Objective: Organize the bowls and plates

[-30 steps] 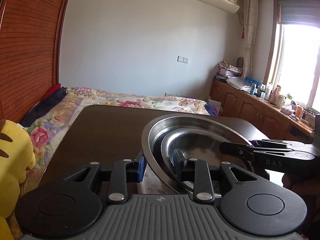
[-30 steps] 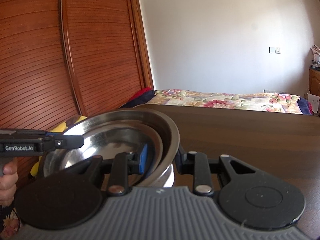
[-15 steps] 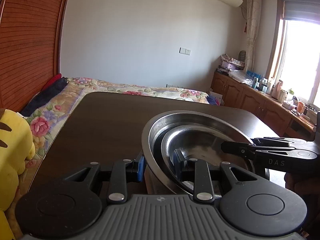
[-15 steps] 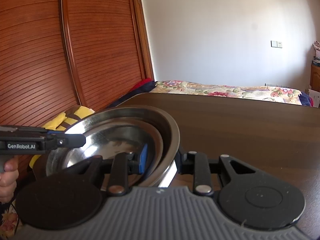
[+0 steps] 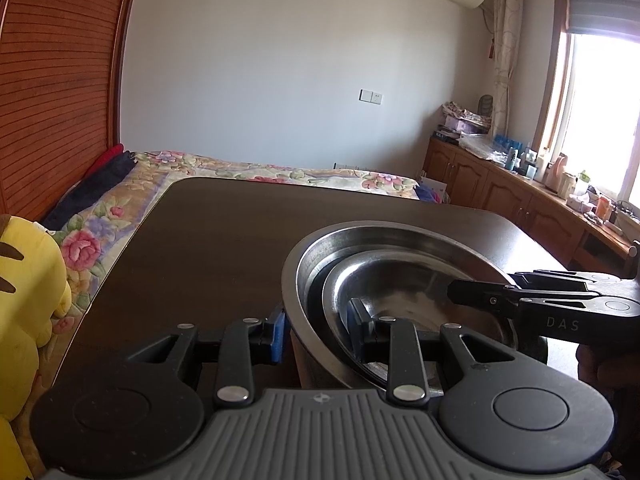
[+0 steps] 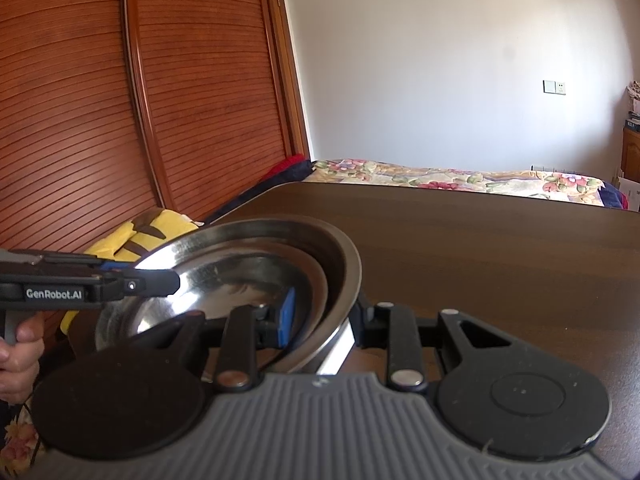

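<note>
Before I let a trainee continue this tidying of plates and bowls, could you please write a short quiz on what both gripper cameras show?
1. True or false: the smaller round steel dish sits inside the large round steel bowl.
2. The left gripper has its two fingers astride: A) the nested walls of bowl and dish; B) a yellow plush toy; C) nothing.
3. Fill in: the blue pad of the right gripper lies ___ the dish (inside or outside).
Key: 1 true; 2 A; 3 inside.
</note>
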A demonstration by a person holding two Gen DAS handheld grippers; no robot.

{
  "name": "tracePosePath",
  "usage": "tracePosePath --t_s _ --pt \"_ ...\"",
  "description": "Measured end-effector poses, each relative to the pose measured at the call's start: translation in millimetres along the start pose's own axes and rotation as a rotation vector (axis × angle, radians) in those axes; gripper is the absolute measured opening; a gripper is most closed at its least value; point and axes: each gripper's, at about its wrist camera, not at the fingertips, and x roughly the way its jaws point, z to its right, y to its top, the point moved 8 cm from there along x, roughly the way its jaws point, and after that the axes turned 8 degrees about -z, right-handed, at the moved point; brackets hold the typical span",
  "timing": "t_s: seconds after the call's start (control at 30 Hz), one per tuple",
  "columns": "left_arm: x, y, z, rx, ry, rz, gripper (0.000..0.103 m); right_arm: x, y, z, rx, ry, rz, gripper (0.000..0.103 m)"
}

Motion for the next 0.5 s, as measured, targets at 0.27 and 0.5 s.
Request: tracePosePath --t_s 0.27,0.5 --pt "-1.2 -1.1 1.0 -0.012 0.005 0.011 0.04 -3.3 0.6 2.0 -0.003 -0.014 0.017 0.032" --pt "-6.1 3.0 5.5 0.002 0.029 0.027 0.056 -14.1 5.9 11.8 0.012 -0.038 0.047 0.035"
